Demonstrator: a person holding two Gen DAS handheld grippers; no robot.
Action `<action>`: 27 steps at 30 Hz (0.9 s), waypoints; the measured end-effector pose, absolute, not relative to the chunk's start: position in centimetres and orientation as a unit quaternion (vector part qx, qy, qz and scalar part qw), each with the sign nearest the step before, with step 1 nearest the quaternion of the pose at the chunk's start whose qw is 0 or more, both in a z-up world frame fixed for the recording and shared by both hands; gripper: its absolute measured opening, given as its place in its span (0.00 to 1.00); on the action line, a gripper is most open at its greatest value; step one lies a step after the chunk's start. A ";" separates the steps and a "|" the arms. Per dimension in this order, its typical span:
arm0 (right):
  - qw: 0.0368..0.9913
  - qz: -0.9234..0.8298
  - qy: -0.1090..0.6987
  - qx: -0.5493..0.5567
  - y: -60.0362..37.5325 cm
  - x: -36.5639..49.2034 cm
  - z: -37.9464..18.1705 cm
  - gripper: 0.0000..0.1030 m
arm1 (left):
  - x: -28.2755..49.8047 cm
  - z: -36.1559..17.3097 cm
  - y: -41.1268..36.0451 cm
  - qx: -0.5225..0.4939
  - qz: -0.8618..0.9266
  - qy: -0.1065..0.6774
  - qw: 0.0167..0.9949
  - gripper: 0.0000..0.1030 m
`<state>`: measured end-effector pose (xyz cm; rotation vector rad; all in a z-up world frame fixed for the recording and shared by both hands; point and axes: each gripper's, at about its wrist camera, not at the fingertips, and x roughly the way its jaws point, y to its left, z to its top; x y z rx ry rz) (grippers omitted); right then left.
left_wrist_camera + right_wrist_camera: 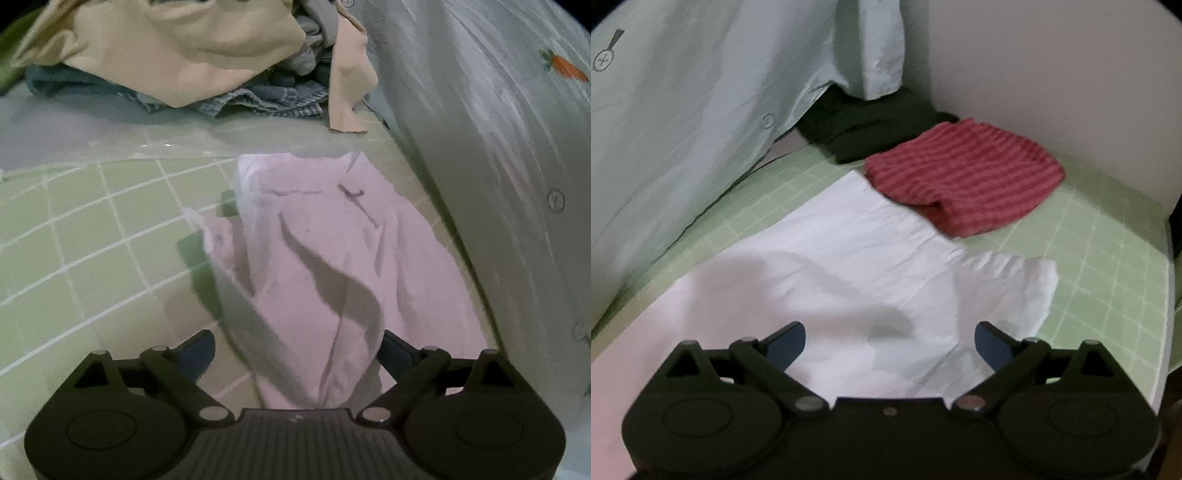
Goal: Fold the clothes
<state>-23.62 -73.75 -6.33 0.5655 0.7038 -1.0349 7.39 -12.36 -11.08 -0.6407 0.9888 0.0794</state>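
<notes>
A pale pink garment (pixel 332 251) lies rumpled on the green grid mat (pixel 92 236), one raised fold running back between my left gripper's (pixel 299 350) fingers. Those jaws stand wide apart, so the left gripper is open with cloth lying loosely between them. In the right wrist view the same garment (pixel 849 258) looks nearly white and lies spread out flat, its elastic edge towards the right. My right gripper (pixel 890 343) hovers open just over its near part, with nothing pinched.
A pile of unfolded clothes (pixel 177 59), beige over blue checked pieces, sits at the mat's far end. A folded red striped garment (pixel 964 177) and a dark one (pixel 871 125) lie beyond the pale garment. A person's pale printed shirt (pixel 498 147) hangs alongside. A white wall (pixel 1052 74) stands behind.
</notes>
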 end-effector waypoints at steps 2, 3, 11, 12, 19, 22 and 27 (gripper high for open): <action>0.774 -0.475 0.334 0.252 -73.3 -23.1 -6.3 0.96 | 8.2 -11.5 -12.1 -0.312 0.035 0.464 0.828 0.93; 0.775 -0.474 0.339 0.246 -73.1 -22.8 -6.3 0.96 | 8.5 -11.6 -12.0 -0.313 0.037 0.462 0.829 0.94; 0.773 -0.466 0.366 0.225 -72.4 -22.0 -6.8 0.96 | 9.3 -11.7 -12.3 -0.310 0.048 0.436 0.844 0.71; 0.773 -0.467 0.368 0.222 -72.5 -22.0 -6.9 0.96 | 9.2 -11.6 -12.5 -0.306 0.052 0.429 0.848 0.58; 0.768 -0.471 0.366 0.232 -72.9 -22.5 -7.4 0.96 | 7.9 -9.1 -13.7 -0.268 0.035 0.389 0.881 0.22; 0.767 -0.471 0.363 0.241 -73.3 -23.0 -7.8 0.96 | 7.2 -6.8 -15.0 -0.238 0.009 0.363 0.901 0.17; 0.763 -0.474 0.349 0.265 -74.0 -24.0 -8.4 0.96 | 5.1 -2.6 -19.6 -0.165 -0.065 0.318 0.931 0.16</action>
